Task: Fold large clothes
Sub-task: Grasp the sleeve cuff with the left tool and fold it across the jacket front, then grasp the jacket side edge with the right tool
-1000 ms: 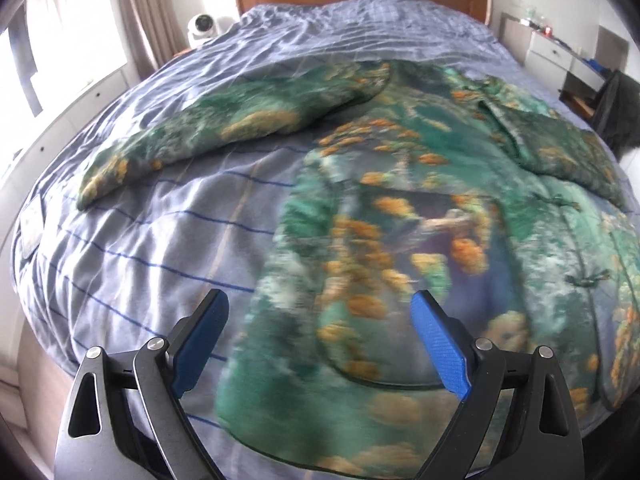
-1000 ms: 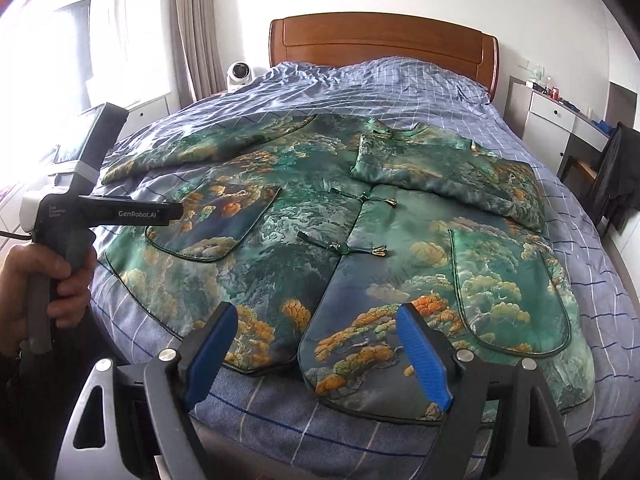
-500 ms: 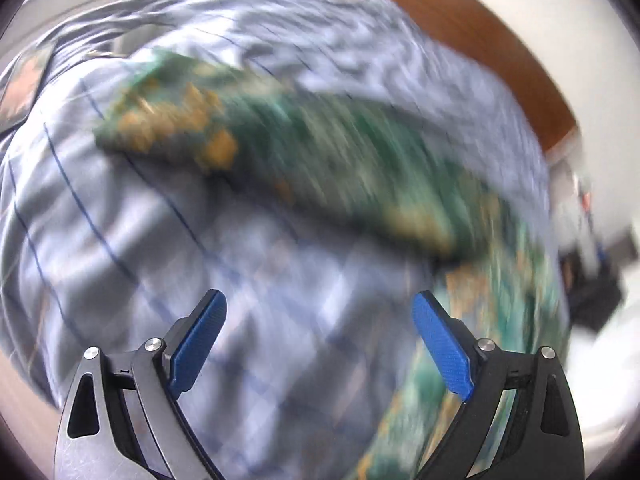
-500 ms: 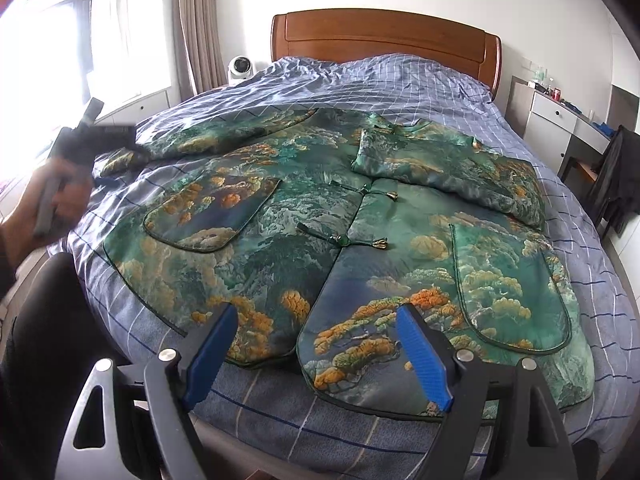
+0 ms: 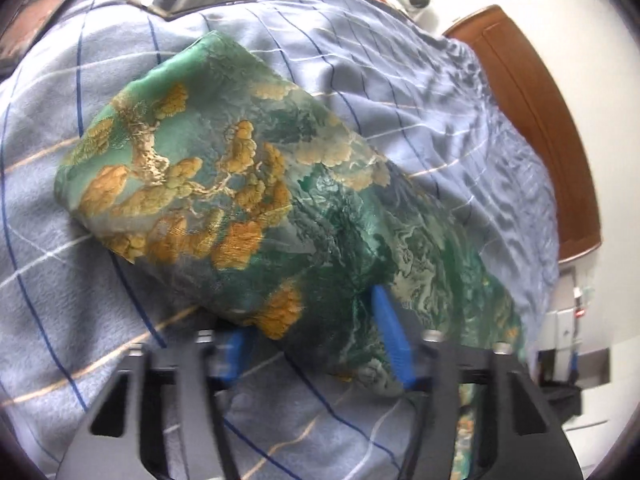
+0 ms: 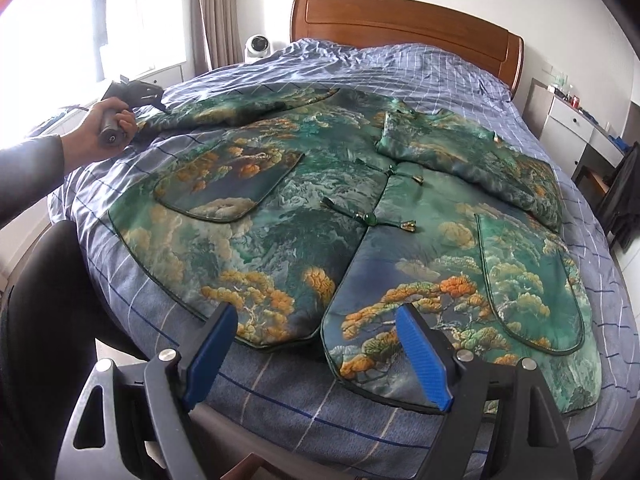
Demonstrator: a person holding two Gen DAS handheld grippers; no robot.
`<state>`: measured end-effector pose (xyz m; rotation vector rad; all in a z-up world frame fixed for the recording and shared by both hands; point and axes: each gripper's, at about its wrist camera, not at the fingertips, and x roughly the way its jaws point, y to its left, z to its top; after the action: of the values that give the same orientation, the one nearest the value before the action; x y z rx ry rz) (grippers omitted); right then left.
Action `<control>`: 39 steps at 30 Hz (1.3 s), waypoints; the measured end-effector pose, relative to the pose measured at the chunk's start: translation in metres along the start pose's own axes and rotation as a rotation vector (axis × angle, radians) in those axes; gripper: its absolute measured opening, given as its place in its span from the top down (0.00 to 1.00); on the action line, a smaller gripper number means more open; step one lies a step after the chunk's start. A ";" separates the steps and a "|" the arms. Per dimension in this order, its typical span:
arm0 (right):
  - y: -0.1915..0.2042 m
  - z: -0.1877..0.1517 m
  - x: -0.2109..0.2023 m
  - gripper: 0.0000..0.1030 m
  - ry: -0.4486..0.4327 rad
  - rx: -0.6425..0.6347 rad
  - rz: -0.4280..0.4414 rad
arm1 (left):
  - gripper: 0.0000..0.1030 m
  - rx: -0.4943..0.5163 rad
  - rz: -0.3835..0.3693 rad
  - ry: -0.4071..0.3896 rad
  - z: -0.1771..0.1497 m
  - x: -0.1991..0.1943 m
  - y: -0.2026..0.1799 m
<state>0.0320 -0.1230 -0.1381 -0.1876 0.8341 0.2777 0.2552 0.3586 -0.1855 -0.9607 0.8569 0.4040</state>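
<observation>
The bed [image 6: 472, 76], under its blue checked cover, looks the same as a second ago, and the jacket [image 6: 320, 216] lies spread flat across it, front up, hem toward the near edge. Its body, pockets and toggles have not shifted. The sleeve on the nightstand side is folded in over the chest, as before. The other sleeve [image 6: 224, 110] stretches out flat toward the window side.

What has changed is the left side. A second ago the left gripper [image 5: 316, 344] hung above the jacket's lower left panel; half a second ago it was swinging over the cover toward the sleeve. Now it sits low at that sleeve [image 5: 224, 184], part-way up from the cuff, which points away from the camera. Sleeve cloth fills the space between the blue pads [image 5: 390, 336]. The gap between them has narrowed from the wide spread seen earlier, though the blur leaves it unclear whether they have pinched the cloth yet. From the right wrist view, the left hand [image 6: 110, 120] has moved from the bed's near corner up to the sleeve's end.

The right gripper [image 6: 316, 354] has hardly moved: it hovers at the foot of the bed above the hem, fingers spread wide with nothing between them.
</observation>
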 end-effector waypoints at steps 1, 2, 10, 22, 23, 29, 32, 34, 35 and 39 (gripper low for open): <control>-0.001 0.000 0.002 0.19 0.004 0.006 0.001 | 0.69 0.035 0.012 -0.010 -0.001 -0.001 -0.004; -0.002 0.000 0.003 0.19 0.008 0.014 0.002 | 0.81 0.067 0.020 -0.015 0.000 -0.002 -0.009; -0.003 0.000 0.004 0.19 0.001 0.025 0.012 | 0.90 0.505 0.194 -0.244 -0.034 -0.057 -0.096; -0.008 0.001 -0.007 0.19 -0.039 0.051 0.007 | 0.90 1.525 0.307 -0.585 -0.250 -0.082 -0.214; -0.009 0.000 -0.008 0.19 -0.042 0.054 0.007 | 0.90 1.609 0.311 -0.567 -0.273 -0.072 -0.215; -0.018 -0.005 -0.013 0.19 -0.046 0.087 0.003 | 0.68 1.825 0.331 -0.340 -0.341 -0.025 -0.203; -0.027 -0.006 -0.015 0.19 -0.046 0.116 0.002 | 0.28 1.779 0.294 -0.280 -0.346 -0.030 -0.188; -0.034 -0.002 -0.017 0.19 -0.050 0.129 -0.001 | 0.15 1.725 0.247 -0.283 -0.342 -0.049 -0.176; -0.039 0.003 -0.017 0.19 -0.053 0.133 0.001 | 0.12 1.697 0.229 -0.277 -0.340 -0.054 -0.172; -0.060 0.041 -0.008 0.19 -0.067 0.181 0.084 | 0.10 1.463 0.162 -0.235 -0.323 -0.088 -0.139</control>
<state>0.0743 -0.1697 -0.1019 0.0264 0.7971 0.2839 0.1441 0.0174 -0.1339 0.5015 0.7563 -0.0445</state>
